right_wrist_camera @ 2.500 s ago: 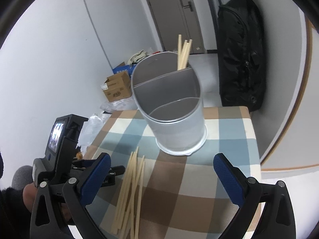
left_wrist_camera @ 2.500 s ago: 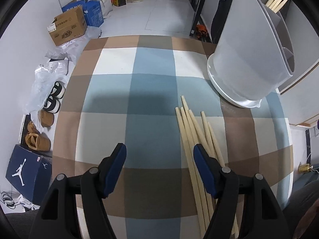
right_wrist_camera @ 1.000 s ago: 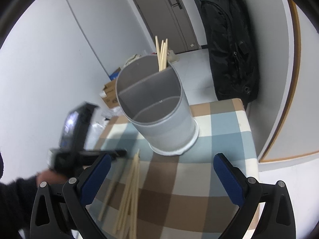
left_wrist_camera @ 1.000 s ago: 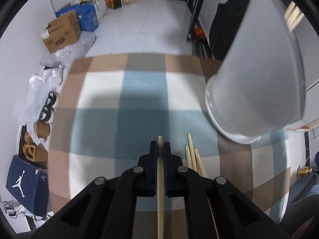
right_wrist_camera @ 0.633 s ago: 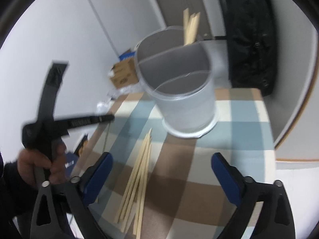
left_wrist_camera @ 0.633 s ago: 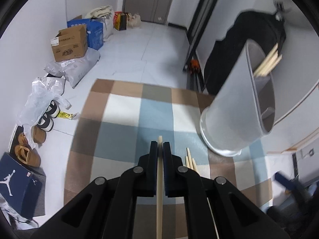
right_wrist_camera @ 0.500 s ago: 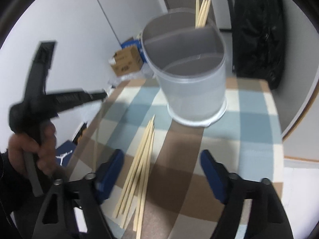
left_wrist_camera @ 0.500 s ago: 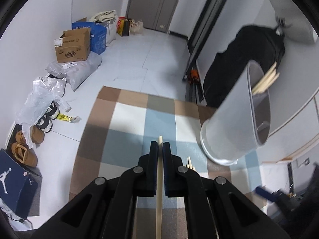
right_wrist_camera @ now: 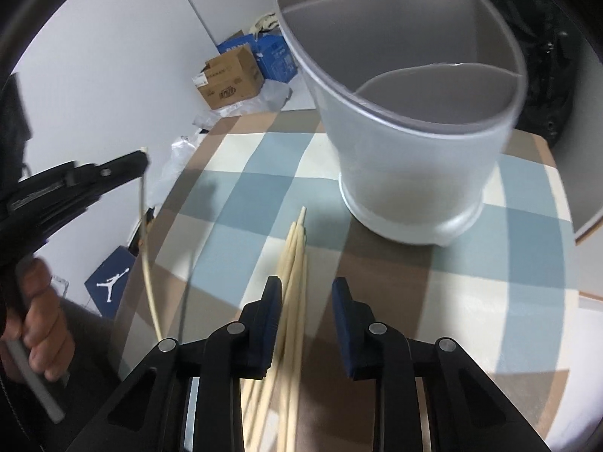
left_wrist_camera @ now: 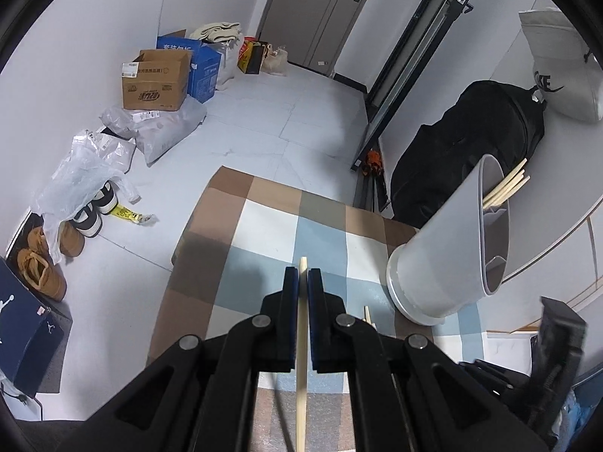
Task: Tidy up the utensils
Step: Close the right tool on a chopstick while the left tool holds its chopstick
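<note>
My left gripper (left_wrist_camera: 302, 278) is shut on a single wooden chopstick (left_wrist_camera: 301, 358) and holds it high above the checked tablecloth; in the right wrist view that gripper (right_wrist_camera: 141, 160) is at the left with the chopstick (right_wrist_camera: 147, 260) hanging down from it. My right gripper (right_wrist_camera: 306, 293) is open, low over a bundle of loose chopsticks (right_wrist_camera: 292, 263) on the cloth, its fingers on either side of them. The grey divided utensil holder (right_wrist_camera: 410, 120) stands behind the bundle, with several chopsticks in its far compartment (left_wrist_camera: 505, 190).
The small table has a blue, brown and white checked cloth (left_wrist_camera: 264, 233). On the floor are cardboard boxes (left_wrist_camera: 154, 79), plastic bags, shoes (left_wrist_camera: 45, 263) and a black bag (left_wrist_camera: 471, 143) by the wall.
My left gripper closed on one chopstick and lifted it high off the table. My right gripper came down over the remaining bundle and narrowed its opening.
</note>
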